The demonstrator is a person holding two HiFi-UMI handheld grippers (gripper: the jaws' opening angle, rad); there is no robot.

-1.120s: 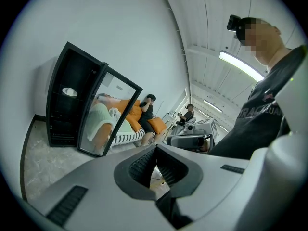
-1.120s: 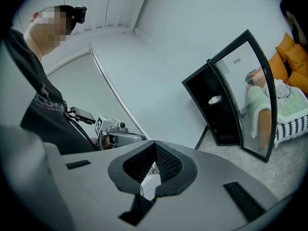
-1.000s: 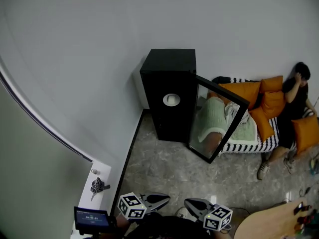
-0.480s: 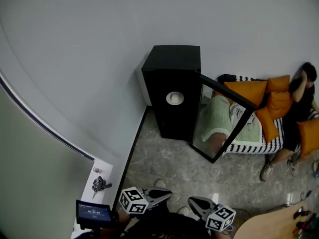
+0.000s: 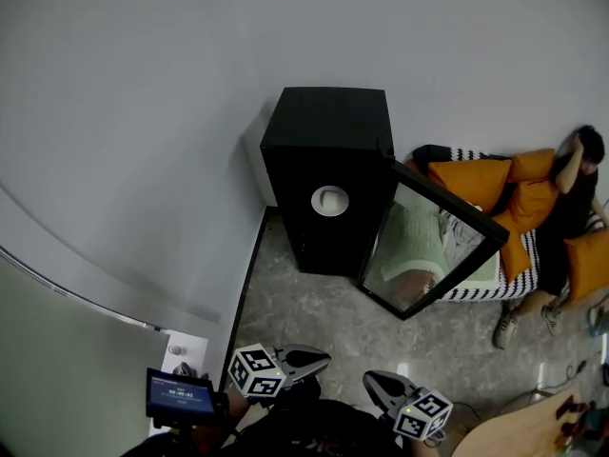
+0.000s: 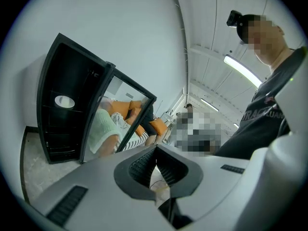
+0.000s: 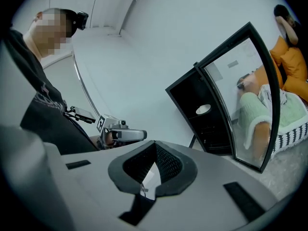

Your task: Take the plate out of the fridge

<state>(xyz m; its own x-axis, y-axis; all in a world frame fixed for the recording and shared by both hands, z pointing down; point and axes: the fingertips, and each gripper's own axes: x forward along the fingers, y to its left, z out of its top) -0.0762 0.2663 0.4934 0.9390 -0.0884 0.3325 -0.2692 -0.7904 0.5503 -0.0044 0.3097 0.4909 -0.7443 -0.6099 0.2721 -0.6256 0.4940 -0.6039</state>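
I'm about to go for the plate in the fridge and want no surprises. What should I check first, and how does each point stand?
1. Fridge door open: ok, the glass door stands swung wide from the fridge.
2. Plate visible: ok, the plate sits on a shelf inside.
3. Grippers empty: ok, the left gripper and right gripper hold nothing.
4. Jaws ready to grasp: not ok, both pairs are together.
5. Within reach: not ok, both grippers are well short of the fridge.
6. Plate's load: cannot tell, too small.
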